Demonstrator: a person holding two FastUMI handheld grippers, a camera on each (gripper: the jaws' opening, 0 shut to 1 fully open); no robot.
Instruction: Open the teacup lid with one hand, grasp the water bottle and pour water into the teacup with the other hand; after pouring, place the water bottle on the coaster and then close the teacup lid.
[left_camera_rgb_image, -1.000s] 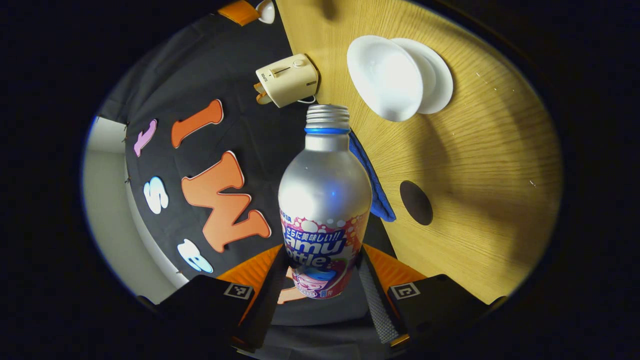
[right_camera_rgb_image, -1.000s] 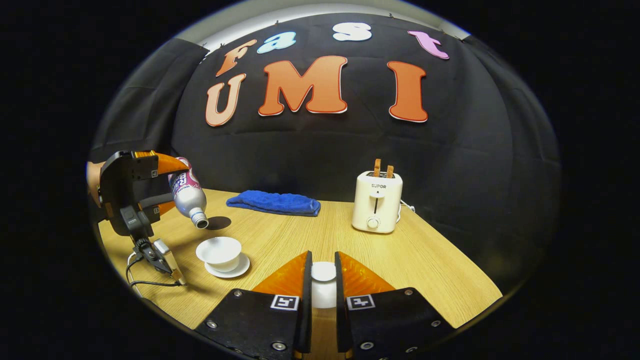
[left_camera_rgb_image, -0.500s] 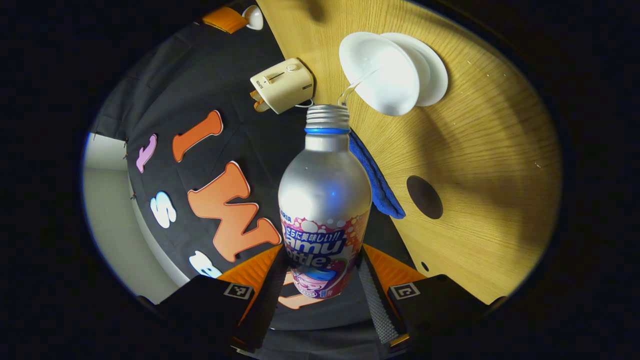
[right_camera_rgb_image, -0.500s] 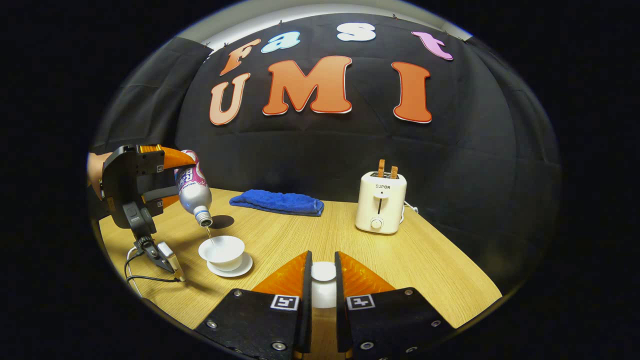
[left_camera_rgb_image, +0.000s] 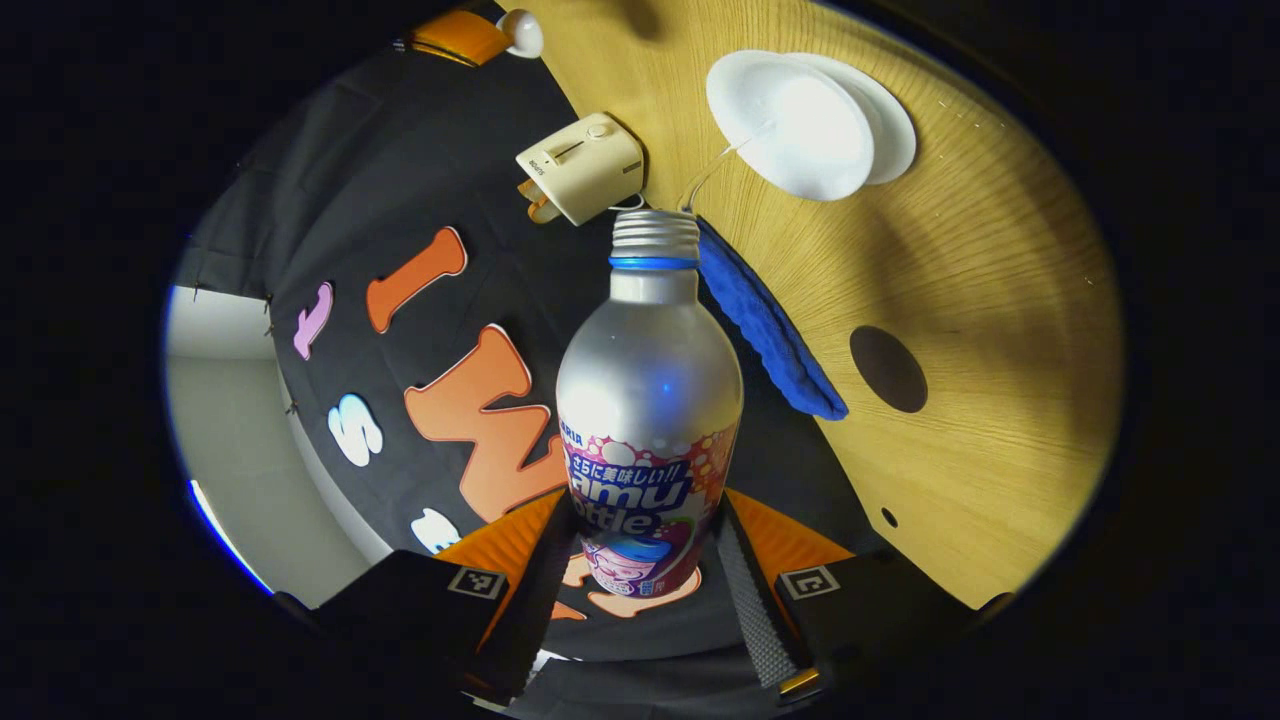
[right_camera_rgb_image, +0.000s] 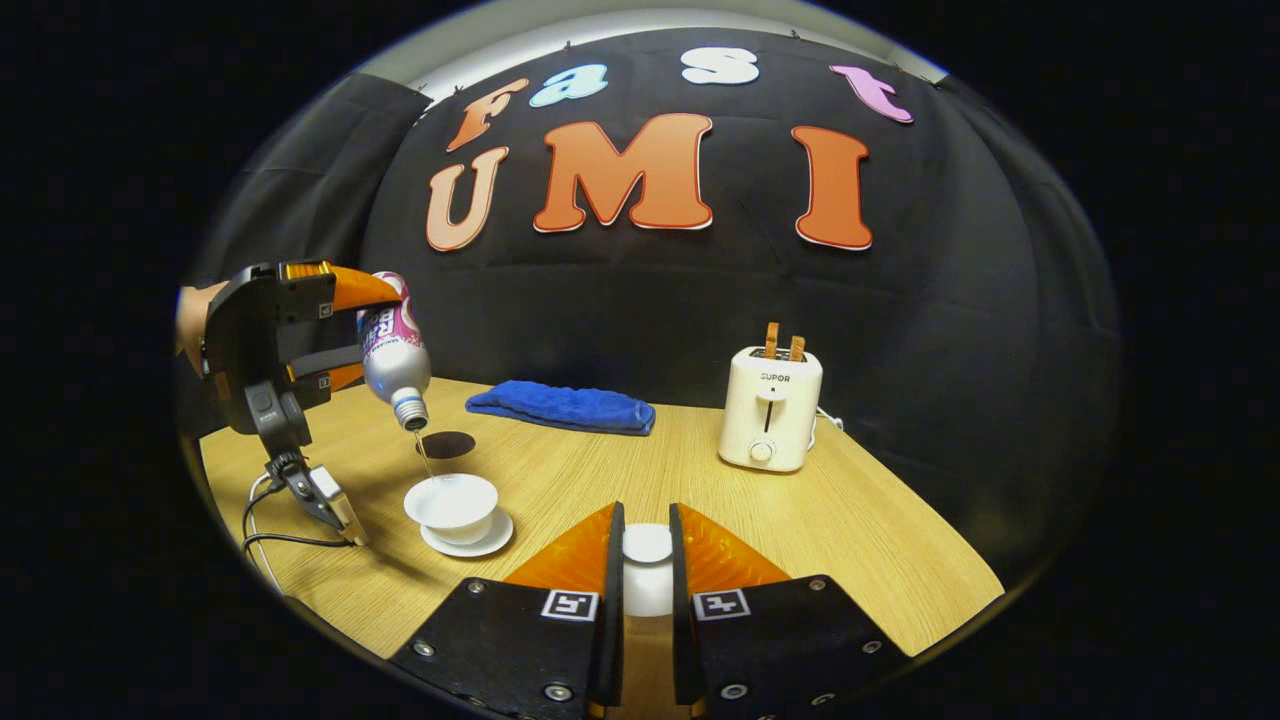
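A silver water bottle (left_camera_rgb_image: 648, 400) with a pink label is tipped mouth-down, my left gripper (left_camera_rgb_image: 645, 580) shut on its lower body. A thin stream of water (left_camera_rgb_image: 710, 175) runs from its open mouth into the white teacup (left_camera_rgb_image: 800, 125), which stands uncovered on its saucer (left_camera_rgb_image: 897, 135). In the right gripper view the bottle (right_camera_rgb_image: 393, 350) hangs tilted above the teacup (right_camera_rgb_image: 452, 500), held by the left gripper (right_camera_rgb_image: 360, 335). My right gripper (right_camera_rgb_image: 645, 560) is shut on the white teacup lid (right_camera_rgb_image: 647, 545), held above the table's front. The dark round coaster (right_camera_rgb_image: 447, 444) lies just behind the cup.
A folded blue cloth (right_camera_rgb_image: 560, 407) lies at the back of the wooden table (right_camera_rgb_image: 850, 540). A cream toaster (right_camera_rgb_image: 770, 410) stands at the back right. A small device with a cable (right_camera_rgb_image: 320, 495) hangs below the left gripper near the table's left edge.
The bottle has tipped further and risen a little, and a stream of water now falls into the teacup. The right gripper has kept still with the lid.
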